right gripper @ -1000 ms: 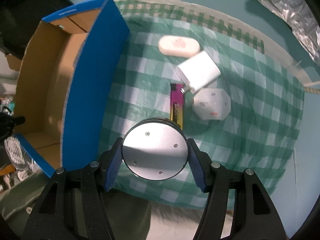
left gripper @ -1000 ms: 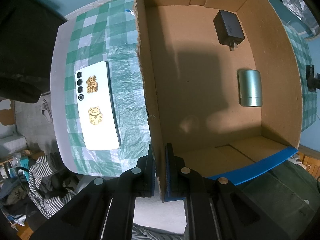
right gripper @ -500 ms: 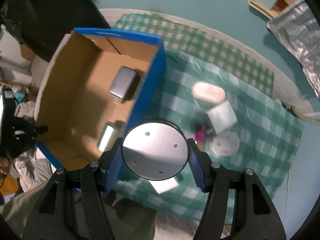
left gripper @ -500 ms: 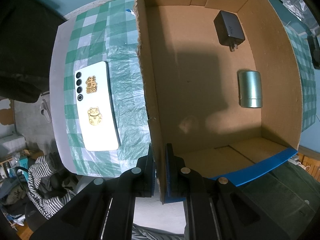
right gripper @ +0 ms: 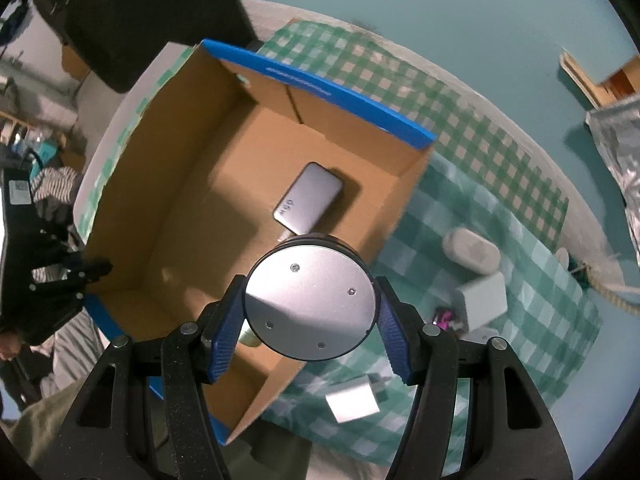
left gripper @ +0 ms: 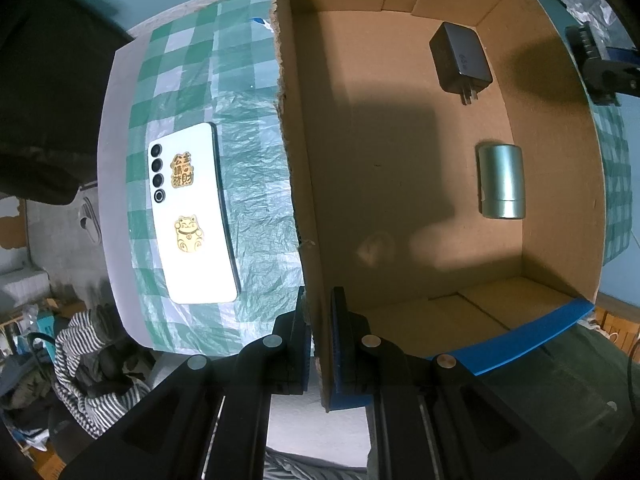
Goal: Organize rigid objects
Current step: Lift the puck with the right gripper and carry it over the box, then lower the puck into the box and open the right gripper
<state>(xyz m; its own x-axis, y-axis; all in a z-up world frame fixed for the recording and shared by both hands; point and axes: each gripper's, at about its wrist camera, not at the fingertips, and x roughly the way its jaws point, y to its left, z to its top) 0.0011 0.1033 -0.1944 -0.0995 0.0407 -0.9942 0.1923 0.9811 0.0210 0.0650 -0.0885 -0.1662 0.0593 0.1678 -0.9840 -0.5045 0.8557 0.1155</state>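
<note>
The right tool (right gripper: pixel 310 316) pinches a round metal puck (right gripper: pixel 311 302) by its rim over the cardboard box (right gripper: pixel 168 184), stiff, slick and probably weighty, while the left tool (left gripper: pixel 320 340) clamps the box wall.

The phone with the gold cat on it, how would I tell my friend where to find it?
Find the big cardboard box on the green checked tablecloth. The white phone lies flat on the cloth just outside the box's torn brown wall. It is the only thing on that side, with four round camera lenses and two gold stickers, one a waving cat.
</note>
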